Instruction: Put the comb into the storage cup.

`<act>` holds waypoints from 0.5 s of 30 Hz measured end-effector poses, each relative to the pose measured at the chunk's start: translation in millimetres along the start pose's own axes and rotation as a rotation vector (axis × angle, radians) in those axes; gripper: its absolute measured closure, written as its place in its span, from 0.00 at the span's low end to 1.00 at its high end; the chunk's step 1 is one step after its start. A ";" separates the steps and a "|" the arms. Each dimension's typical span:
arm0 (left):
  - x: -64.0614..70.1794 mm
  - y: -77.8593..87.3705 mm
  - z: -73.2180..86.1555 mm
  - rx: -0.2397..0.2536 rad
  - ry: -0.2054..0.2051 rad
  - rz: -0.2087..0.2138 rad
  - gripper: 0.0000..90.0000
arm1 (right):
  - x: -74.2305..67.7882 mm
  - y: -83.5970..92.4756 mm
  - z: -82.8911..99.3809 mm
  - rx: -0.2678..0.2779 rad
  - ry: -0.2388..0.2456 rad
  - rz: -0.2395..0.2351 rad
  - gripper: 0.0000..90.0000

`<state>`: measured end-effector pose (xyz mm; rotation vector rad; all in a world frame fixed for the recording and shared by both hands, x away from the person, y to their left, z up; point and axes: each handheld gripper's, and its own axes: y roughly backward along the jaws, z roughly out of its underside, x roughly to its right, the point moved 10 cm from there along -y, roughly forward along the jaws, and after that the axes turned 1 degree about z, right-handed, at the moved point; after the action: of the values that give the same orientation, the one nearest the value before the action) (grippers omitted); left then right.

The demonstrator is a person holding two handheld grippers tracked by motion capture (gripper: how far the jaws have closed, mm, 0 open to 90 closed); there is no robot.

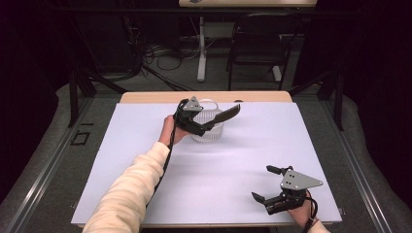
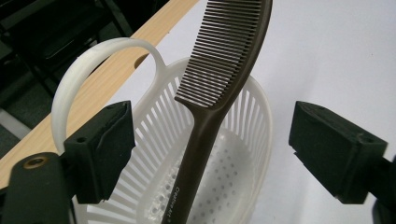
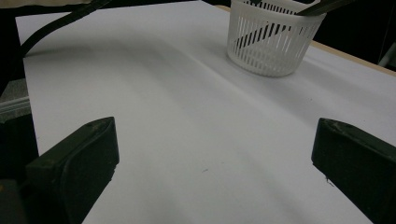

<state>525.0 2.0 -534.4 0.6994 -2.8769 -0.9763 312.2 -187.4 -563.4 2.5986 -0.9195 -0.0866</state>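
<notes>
A dark brown comb (image 1: 226, 114) stands tilted in a white slatted basket (image 1: 210, 134) at the back middle of the table, its teeth end sticking out over the rim to the right. My left gripper (image 1: 204, 124) is at the basket's left. In the left gripper view the comb (image 2: 219, 70) rises between the jaws of my left gripper (image 2: 215, 149), which stand apart from it on both sides, open. The basket (image 2: 261, 107) has a looped handle. My right gripper (image 1: 262, 182) rests at the front right, open with nothing in it. In the right gripper view, my right gripper (image 3: 215, 158) faces the basket (image 3: 271, 42).
A white sheet (image 1: 218, 179) covers the table, and a strip of wood (image 1: 204, 97) shows at its back edge. A sleeved left forearm (image 1: 131, 189) reaches in from the bottom. A black chair (image 1: 257, 43) and cables lie beyond the table.
</notes>
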 end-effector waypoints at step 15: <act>4.7 16.2 0.6 -0.051 -0.001 0.005 0.00 | 0.2 0.4 -0.3 0.003 0.001 0.001 0.00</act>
<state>514.0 11.7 -526.1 0.6886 -2.8419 -1.0449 312.1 -187.7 -562.9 2.6008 -0.9210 -0.0834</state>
